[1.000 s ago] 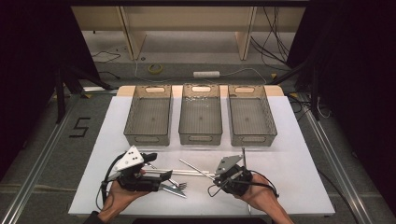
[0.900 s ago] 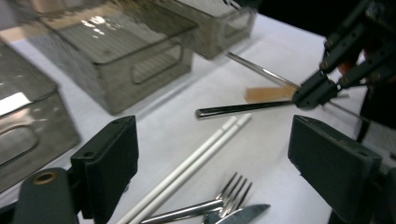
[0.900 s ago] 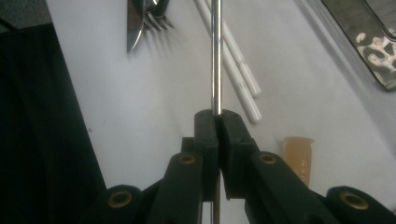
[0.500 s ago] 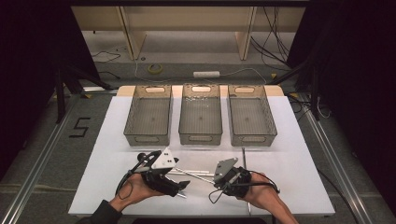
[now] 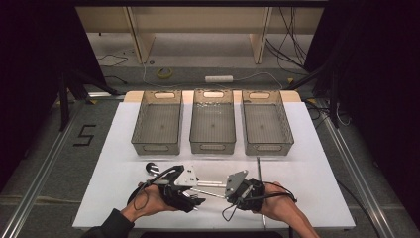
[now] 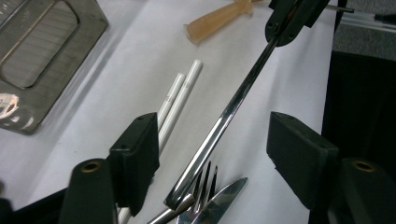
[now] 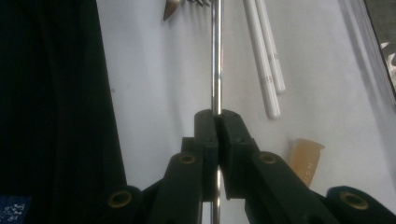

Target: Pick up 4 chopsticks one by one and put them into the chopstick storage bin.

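- Right now my right gripper (image 7: pixel 217 122) is clenched on a thin steel rod (image 7: pixel 216 56), its jaws pressed tight together around the shaft; in the high view I see that gripper (image 5: pixel 229 188) near the front edge of the counter (image 5: pixel 317 198), right of centre.
- The steel rod (image 6: pixel 224 121) runs from the right gripper leftward toward my left gripper (image 6: pixel 212 154), lifted at the held end and slanting down toward the cutlery.
- My left gripper (image 5: pixel 194 202) is released: its jaws have just been closing, the rod passes between them, and neither pad touches it in the left gripper view.
- Just at the rod's low end lie a fork (image 6: pixel 201 186) and a knife (image 6: pixel 219 200), close together on the counter, near the left gripper's jaws.
- Two white sticks (image 6: pixel 180 100) lie side by side beside the rod; one runs behind the left jaw in the left gripper view.
- A translucent amber syringe (image 6: pixel 219 18) lies farther along the counter; in the right gripper view the syringe (image 7: pixel 306 158) sits just beside my right gripper's jaws.
- Three grey bins (image 5: pixel 213 148) stand in a row across the far half of the counter, well apart from both grippers.
- A spoon (image 5: pixel 151 168) lies just left of my left hand (image 5: pixel 148 203), near the leftmost bin.
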Demonstrator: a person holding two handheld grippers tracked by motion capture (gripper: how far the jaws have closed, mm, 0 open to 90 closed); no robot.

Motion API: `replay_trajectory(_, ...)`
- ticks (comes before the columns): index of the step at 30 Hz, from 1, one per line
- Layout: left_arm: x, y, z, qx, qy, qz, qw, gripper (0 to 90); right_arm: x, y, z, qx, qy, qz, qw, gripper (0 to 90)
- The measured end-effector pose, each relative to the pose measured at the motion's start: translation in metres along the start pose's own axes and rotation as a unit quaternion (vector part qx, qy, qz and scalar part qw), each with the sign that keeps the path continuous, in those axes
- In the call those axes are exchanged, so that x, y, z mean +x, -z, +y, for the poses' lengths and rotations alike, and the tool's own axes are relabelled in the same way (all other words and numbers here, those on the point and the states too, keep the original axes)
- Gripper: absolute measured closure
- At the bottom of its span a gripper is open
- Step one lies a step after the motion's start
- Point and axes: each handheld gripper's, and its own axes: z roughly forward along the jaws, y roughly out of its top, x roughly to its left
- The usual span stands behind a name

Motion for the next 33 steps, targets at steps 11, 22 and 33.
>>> replay_trajectory(11,-0.011,-0.009,0.004,0.033,-0.052,-0.014,0.9980,53.0,0.004,-0.002,0.005,0.008,0.020,0.009,0.9997,86.9)
replay_trajectory(22,-0.015,-0.014,0.006,0.055,-0.066,-0.040,0.9955,69.5,0.009,-0.005,0.007,0.013,0.034,0.021,0.9991,86.9)
replay_trajectory(33,-0.021,-0.014,0.005,0.071,-0.110,-0.073,0.9887,83.2,0.010,-0.004,0.006,0.015,0.055,0.034,0.9978,82.3)
